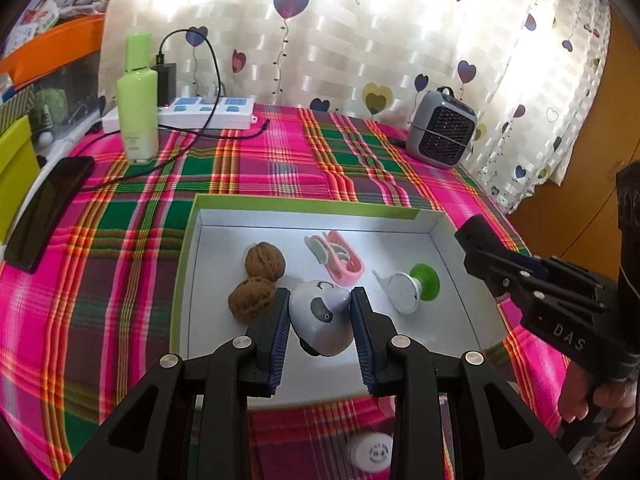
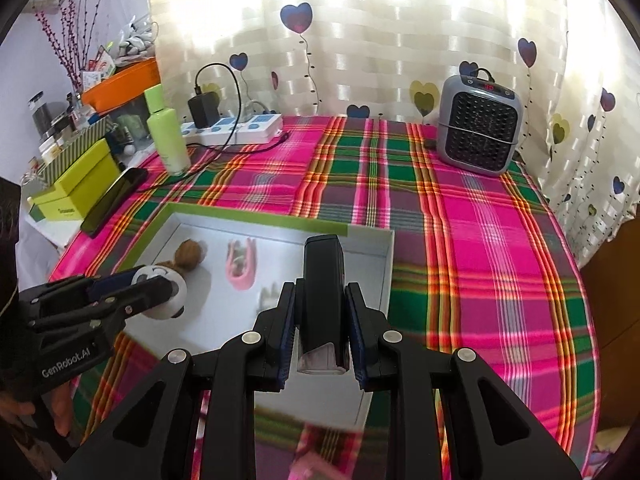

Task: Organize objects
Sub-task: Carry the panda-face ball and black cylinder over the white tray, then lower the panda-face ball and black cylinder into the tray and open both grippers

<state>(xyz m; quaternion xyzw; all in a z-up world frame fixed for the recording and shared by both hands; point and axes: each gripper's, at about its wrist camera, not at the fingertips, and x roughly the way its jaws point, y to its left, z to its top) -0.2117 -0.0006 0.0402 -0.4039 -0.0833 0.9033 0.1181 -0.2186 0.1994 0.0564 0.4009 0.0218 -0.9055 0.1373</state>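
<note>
Over the tray (image 1: 192, 264), left gripper (image 1: 320, 312) jaws pinching panda toy (image 1: 320, 320), right gripper (image 2: 322, 320) jaws clamping black device (image 2: 322, 280).

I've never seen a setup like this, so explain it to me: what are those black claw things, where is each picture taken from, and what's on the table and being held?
The black claws are hand-held two-finger grippers, one in each of a person's hands. Each carries a camera looking forward along its fingers, so each picture shows its own claw at the bottom.

In the left camera's picture, the left gripper is closed on a white egg-shaped panda-face toy over a shallow white box with a green rim. In the box lie two brown walnuts, a pink plastic clip and a white-and-green suction knob.

In the right camera's picture, the right gripper clamps a slim black rectangular device.

Everything sits on a pink-and-green plaid tablecloth.
</note>
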